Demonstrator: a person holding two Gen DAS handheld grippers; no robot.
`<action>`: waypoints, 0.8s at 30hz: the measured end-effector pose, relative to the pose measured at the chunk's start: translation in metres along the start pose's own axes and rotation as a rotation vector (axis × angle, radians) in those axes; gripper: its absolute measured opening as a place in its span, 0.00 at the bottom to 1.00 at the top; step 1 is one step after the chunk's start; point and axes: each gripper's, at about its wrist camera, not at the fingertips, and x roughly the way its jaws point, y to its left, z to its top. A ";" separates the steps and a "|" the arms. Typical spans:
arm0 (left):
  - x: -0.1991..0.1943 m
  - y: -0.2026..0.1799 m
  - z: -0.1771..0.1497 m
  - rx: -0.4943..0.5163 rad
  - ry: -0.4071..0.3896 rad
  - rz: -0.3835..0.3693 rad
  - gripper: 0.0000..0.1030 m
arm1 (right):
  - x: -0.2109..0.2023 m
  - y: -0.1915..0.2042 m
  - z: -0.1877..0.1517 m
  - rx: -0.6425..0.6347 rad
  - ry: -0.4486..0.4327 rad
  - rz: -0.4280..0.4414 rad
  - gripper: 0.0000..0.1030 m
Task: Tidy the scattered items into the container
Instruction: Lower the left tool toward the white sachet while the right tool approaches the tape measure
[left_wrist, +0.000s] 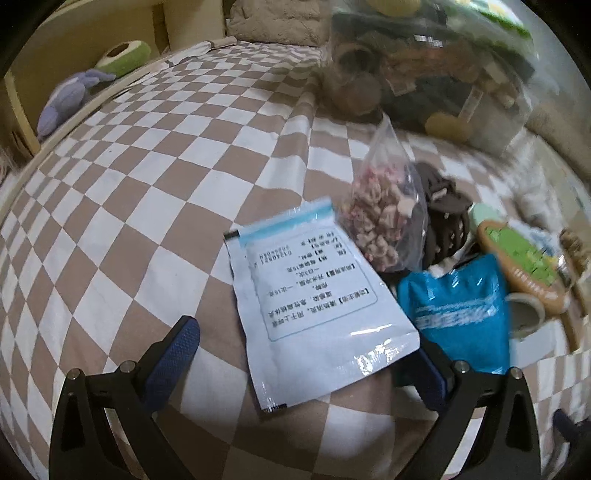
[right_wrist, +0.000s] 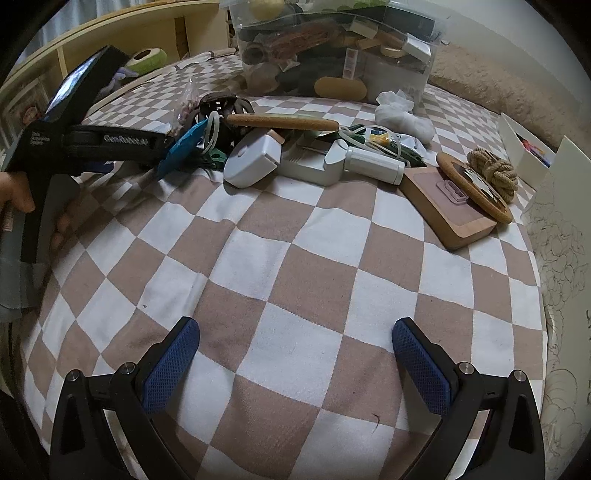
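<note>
The clear plastic container (right_wrist: 332, 48) sits at the far end of the bed, already packed with stuff and nearly full to the rim. The scattered items are strung out in a messy row in front of it on the checkered sheet (right_wrist: 295, 258) — a white tape-measure-looking case (right_wrist: 251, 158), a cork-handled tool (right_wrist: 284, 122), a white cylinder gadget (right_wrist: 373, 164), a wooden block (right_wrist: 443, 218) with a cork coaster (right_wrist: 476, 188) and a rope knot (right_wrist: 493, 170) on top, plus a crumpled white cloth (right_wrist: 402, 114) just beside the container.

Over on the left end of the pile, the left gripper (left_wrist: 306, 354) hangs wide open with a white printed sachet (left_wrist: 314, 314) lying between its fingers on the sheet; I can't tell if either pad touches it. A blue pouch (left_wrist: 465, 314) lies right next to the sachet, with a clear bag of pinkish bits (left_wrist: 380, 218) and a dark hair claw (left_wrist: 447, 221) behind.

The right gripper (right_wrist: 295, 354) is released too, jaws spread over bare sheet — well apart from the pile. A plush toy (left_wrist: 70, 99) lies off by the bed's edge.
</note>
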 end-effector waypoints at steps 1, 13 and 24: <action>-0.002 0.002 0.001 -0.012 -0.001 -0.015 1.00 | 0.000 0.000 0.000 0.000 -0.001 -0.001 1.00; -0.006 0.007 0.009 -0.225 0.054 -0.321 1.00 | 0.000 0.001 -0.002 -0.006 -0.002 -0.008 1.00; -0.003 0.011 0.012 -0.293 0.039 -0.209 0.80 | -0.002 0.003 -0.002 -0.016 -0.021 -0.032 1.00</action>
